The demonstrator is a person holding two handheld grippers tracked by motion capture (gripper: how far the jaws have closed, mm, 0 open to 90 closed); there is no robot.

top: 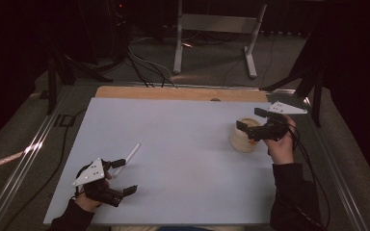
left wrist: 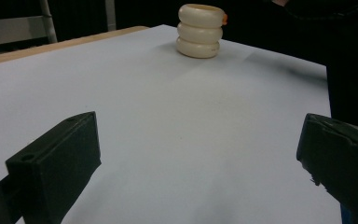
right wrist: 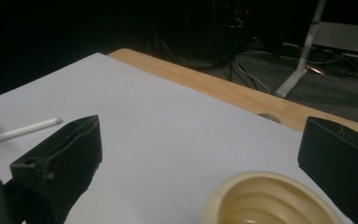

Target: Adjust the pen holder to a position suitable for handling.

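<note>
From the high view I see the left gripper held low over the near-left part of the white table, its jaws spread wide with nothing between them; the left hand grips it from the near edge. A thin white stick lies on the table just beyond that gripper, slanting toward the far right, and one jaw tip sits close beside its near end, though I cannot tell whether they touch. Over on the far right, my right gripper hangs above a cream ribbed cup, which stands upright on the table near its right edge. The right hand holds that gripper from the near side. In the right gripper view the jaws stand well apart, and the cup shows its open mouth below and between them, empty as far as I can see. In the left gripper view the cup stands far off across the bare white surface, three stacked bulges tall.
</note>
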